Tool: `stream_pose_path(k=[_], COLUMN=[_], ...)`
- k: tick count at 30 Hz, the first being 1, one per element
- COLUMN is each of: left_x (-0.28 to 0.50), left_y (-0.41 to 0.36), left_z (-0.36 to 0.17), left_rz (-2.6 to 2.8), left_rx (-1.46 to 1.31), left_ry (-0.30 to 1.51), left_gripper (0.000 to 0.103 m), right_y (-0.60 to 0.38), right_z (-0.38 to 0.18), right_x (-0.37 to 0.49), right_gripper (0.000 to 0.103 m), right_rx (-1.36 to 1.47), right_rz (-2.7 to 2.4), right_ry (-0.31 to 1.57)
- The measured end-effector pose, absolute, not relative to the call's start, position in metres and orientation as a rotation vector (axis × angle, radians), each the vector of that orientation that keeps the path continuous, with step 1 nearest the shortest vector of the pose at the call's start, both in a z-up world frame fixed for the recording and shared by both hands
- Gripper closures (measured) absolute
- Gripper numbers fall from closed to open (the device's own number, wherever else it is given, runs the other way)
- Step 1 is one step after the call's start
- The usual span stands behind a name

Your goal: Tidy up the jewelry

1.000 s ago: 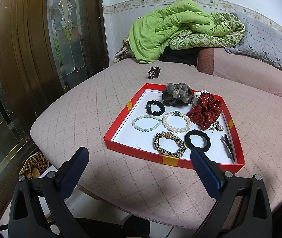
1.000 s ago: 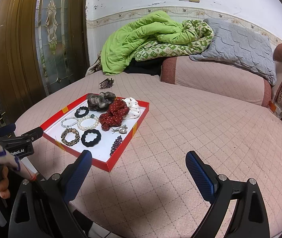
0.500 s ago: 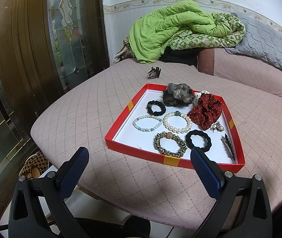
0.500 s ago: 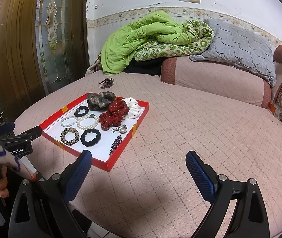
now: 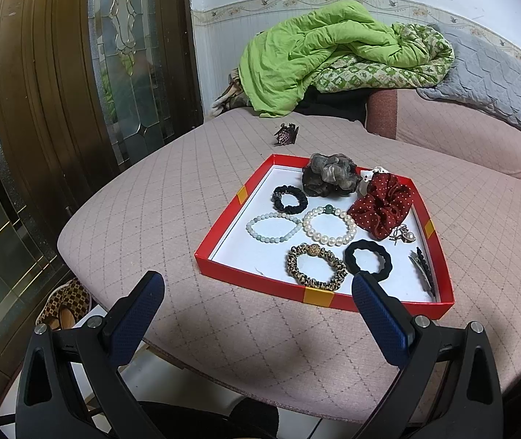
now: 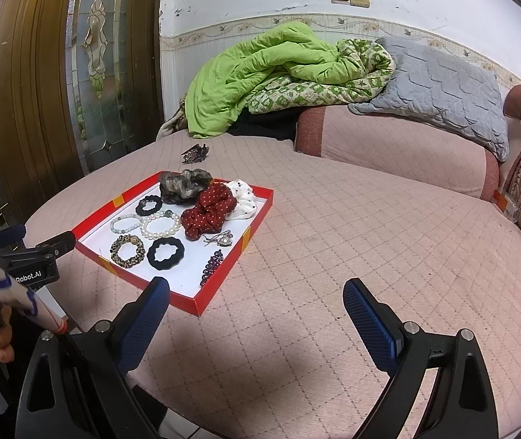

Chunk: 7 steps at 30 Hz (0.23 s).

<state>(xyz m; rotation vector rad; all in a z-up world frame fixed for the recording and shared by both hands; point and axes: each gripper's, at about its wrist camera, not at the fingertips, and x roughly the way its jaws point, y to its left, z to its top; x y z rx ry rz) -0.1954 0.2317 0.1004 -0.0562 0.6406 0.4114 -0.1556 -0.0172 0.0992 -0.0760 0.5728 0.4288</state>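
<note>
A red-walled tray (image 5: pixel 253 278) (image 6: pixel 231 267) with a white floor lies on the pink quilted bed. In it lie a pearl bracelet (image 5: pixel 330 225), a pale bead bracelet (image 5: pixel 273 227), a leopard scrunchie (image 5: pixel 315 266), black hair ties (image 5: pixel 368 258), a red dotted scrunchie (image 5: pixel 383 206), a grey scrunchie (image 5: pixel 330 179), a brooch (image 6: pixel 220 238) and a dark clip (image 6: pixel 212 267). A dark claw clip (image 5: pixel 286 134) lies on the bed beyond the tray. My left gripper (image 5: pixel 258 292) is open and empty in front of the tray. My right gripper (image 6: pixel 257 301) is open and empty, right of the tray.
A green quilt (image 5: pixel 319 47) and grey pillow (image 6: pixel 439 84) are piled at the bed's head. A wooden glass door (image 5: pixel 77 84) stands left. The bed edge (image 5: pixel 88 285) drops to the floor, with a patterned slipper (image 5: pixel 64 301) below.
Both grippers have barely moved; the views have shifted very slightly. Nothing was taken or let go.
</note>
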Motion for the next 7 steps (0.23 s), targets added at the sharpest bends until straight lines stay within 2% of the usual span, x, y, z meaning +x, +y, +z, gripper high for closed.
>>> stream_pose_path(k=[7], left_x=[-0.196], left_y=[0.217], left_z=[0.103], left_rz=[0.377], left_rx=[-0.013], left_ry=[0.669], left_gripper=[0.001], right_y=[-0.038], right_z=[0.103], right_x=[-0.155], right_gripper=[0.005], right_rx=[-0.065], right_rz=[0.391], right_ry=[0.566])
